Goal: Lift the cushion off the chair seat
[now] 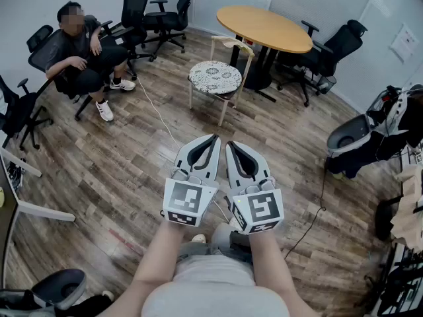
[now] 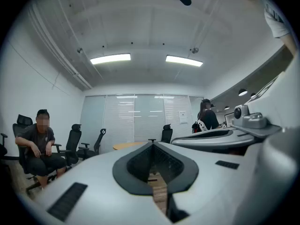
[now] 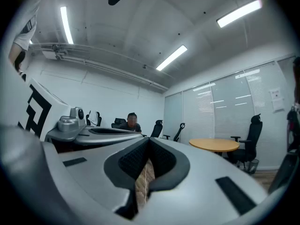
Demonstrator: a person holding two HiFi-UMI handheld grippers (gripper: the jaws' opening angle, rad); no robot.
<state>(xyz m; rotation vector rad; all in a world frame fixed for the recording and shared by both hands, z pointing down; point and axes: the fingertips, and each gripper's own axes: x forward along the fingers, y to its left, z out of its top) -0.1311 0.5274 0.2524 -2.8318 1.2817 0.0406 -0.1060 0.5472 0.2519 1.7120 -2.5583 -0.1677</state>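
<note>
**Cushion on the wooden chair, both grippers closed and well short of it**

One round patterned cushion point(image 1: 215, 76) lies flat on the seat of one pale wooden chair point(image 1: 230, 42), which stands just in front of one round wooden table point(image 1: 264, 28). I hold two grippers, side by side and level, aimed towards that chair. The jaws of my left gripper point(image 1: 213, 137) are together with nothing between them. My right gripper point(image 1: 229, 144) is the same, tips pressed shut on no object. Both are well apart from the cushion.

Plank floor point(image 1: 132, 170) lies between my jaws and the chair. One white cable point(image 1: 155, 111) trails across it, passing left of the chair legs. I count at least five black office chairs point(image 1: 175, 12) ringing the room. One person point(image 1: 82, 51) sits in one of them at the far left. The left gripper view also shows a second person point(image 2: 206, 118), standing at the back right near the windows.
</note>
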